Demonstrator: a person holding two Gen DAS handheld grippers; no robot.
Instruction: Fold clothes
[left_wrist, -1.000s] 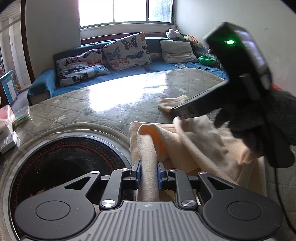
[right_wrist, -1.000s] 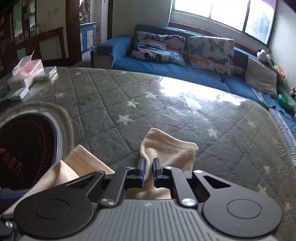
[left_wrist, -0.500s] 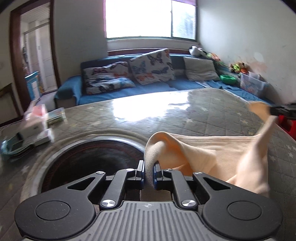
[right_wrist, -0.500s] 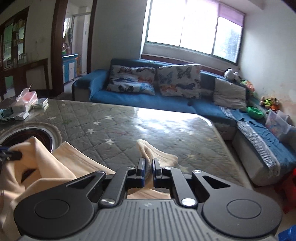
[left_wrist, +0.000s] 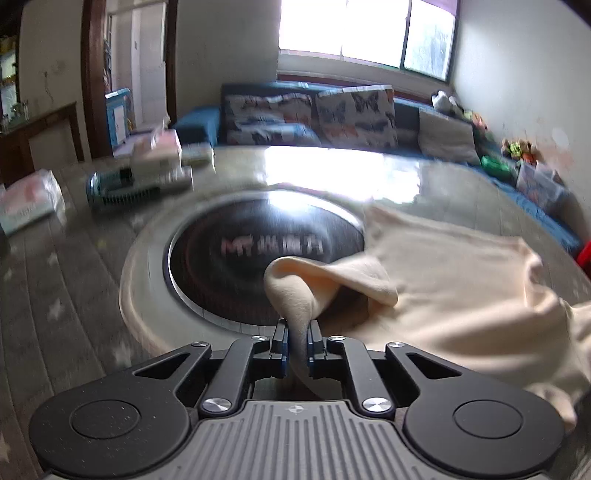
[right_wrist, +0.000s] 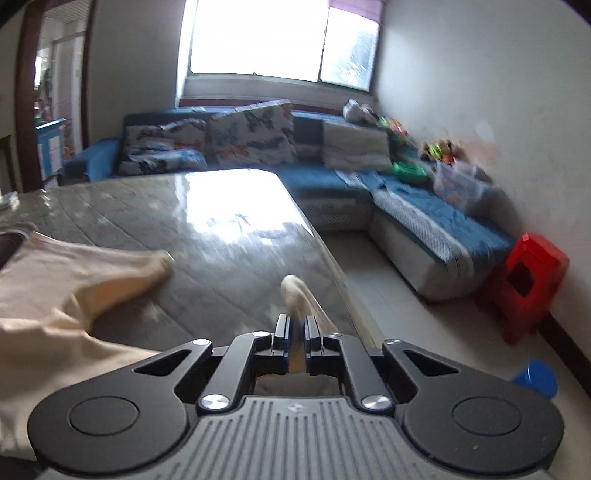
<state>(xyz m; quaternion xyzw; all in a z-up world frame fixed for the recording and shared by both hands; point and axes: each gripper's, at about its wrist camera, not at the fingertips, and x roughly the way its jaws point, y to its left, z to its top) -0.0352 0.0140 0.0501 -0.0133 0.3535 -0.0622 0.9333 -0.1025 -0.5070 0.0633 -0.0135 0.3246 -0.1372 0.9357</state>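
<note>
A cream garment (left_wrist: 454, 280) lies spread over the quilted grey table (left_wrist: 66, 280), partly over the round black cooktop (left_wrist: 258, 251). My left gripper (left_wrist: 296, 332) is shut on a bunched edge of the garment, held just above the cooktop's near rim. In the right wrist view the garment (right_wrist: 62, 280) stretches to the left, with one sleeve end lying flat. My right gripper (right_wrist: 295, 330) is shut on another end of the garment near the table's right edge (right_wrist: 332, 258). Both views are motion-blurred.
Boxes and a dark brush-like item (left_wrist: 140, 177) sit at the table's far left. A blue corner sofa (right_wrist: 332, 177) with butterfly cushions runs behind and right. A red stool (right_wrist: 524, 280) and a blue cup (right_wrist: 535, 376) stand on the floor right.
Both grippers have swung apart, left one leftwards and right one rightwards, pulling the garment out wider across the table. Both still hold the cloth.
</note>
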